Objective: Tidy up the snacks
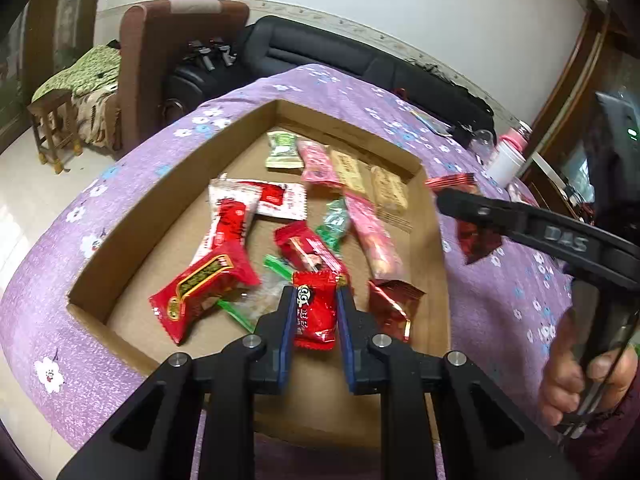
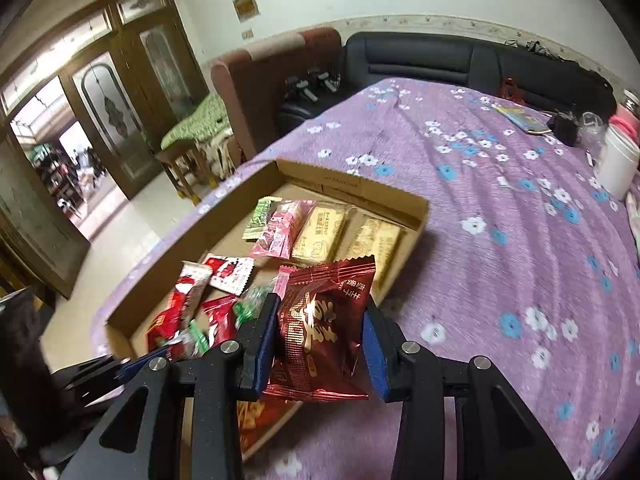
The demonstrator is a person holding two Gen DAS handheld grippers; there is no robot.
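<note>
Left gripper (image 1: 313, 312): jaws pinching a small red candy (image 1: 315, 309), held above the near end of the box, probably for dropping in.
Right gripper (image 2: 320, 334): jaws pinching a dark red foil packet (image 2: 320, 320) by its sides, over the box's right edge (packet hangs clear of the cloth).
Cardboard box (image 1: 120, 232): shallow, open, on the purple flowered cloth (image 2: 500, 208).
Contents: tidy far row of green, pink and tan bars (image 1: 348, 172); red and white packets (image 1: 240, 220) loose at the near end.
</note>
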